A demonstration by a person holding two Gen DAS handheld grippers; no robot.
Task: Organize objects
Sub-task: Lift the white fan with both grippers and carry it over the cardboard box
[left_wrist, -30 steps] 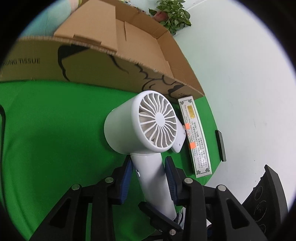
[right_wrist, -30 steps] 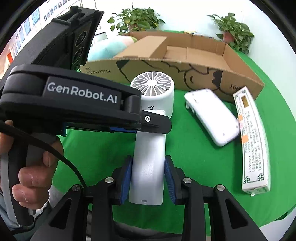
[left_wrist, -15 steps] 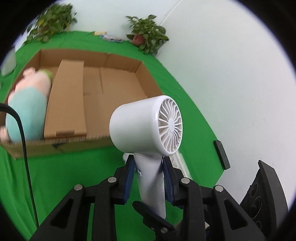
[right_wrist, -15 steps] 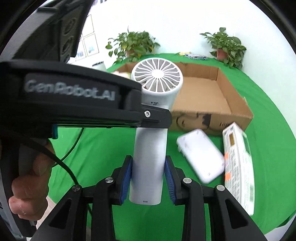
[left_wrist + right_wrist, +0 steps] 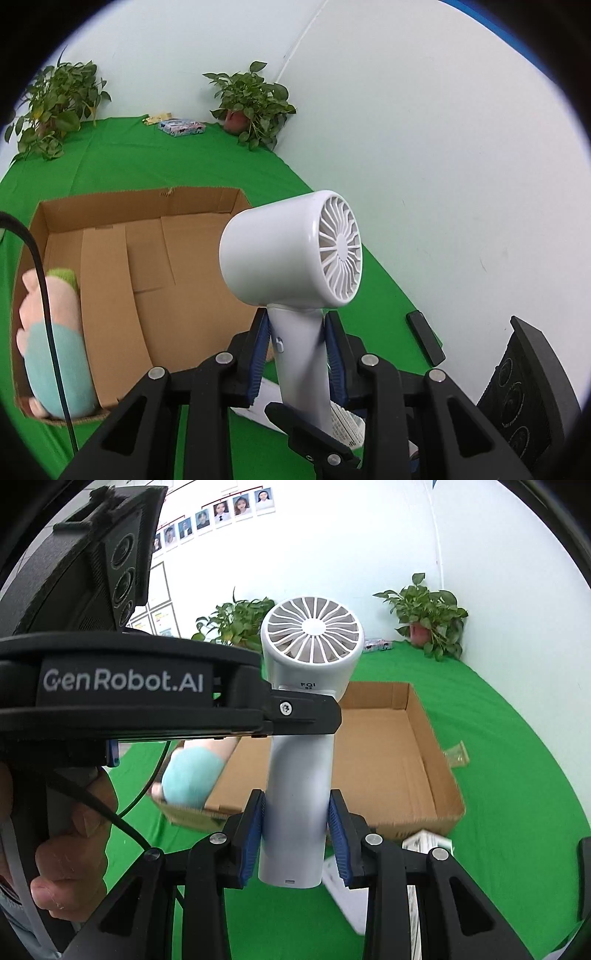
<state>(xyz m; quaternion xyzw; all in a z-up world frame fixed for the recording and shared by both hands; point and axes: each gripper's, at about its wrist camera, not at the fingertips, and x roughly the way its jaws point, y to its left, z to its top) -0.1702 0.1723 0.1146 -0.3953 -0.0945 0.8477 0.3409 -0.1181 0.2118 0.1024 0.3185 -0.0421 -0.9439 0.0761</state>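
You have the white handheld fan off the green cloth and in the air, pinched by both tongs on its 1 handle.

Start at the left. The left gripper has just finished squeezing in; its blue pads now press the upper handle, right under the round head. In the right wrist view its black finger crosses the neck of the fan. Your hand grips that tool's handle at the left edge of that view.

Move right: the right gripper is clamped narrow on the lower handle, near its butt end, pads flat on both sides.

How it should handle, as a judgement: a hollow plastic shell, light and stiff, smooth enough to slide or twist in the pads if you swing it. The head carries most of the weight, so the high grip steadies it. Keep clear of the thin grille ribs; they look the easiest part to crack.

Its long axis runs up along the handle, roughly upright, head on top. The short barrel lies across that. In the left wrist view the grille faces right.

The open cardboard box sits below and beyond, a plush toy lying at its left end, with bare floor to the right of it for the fan.
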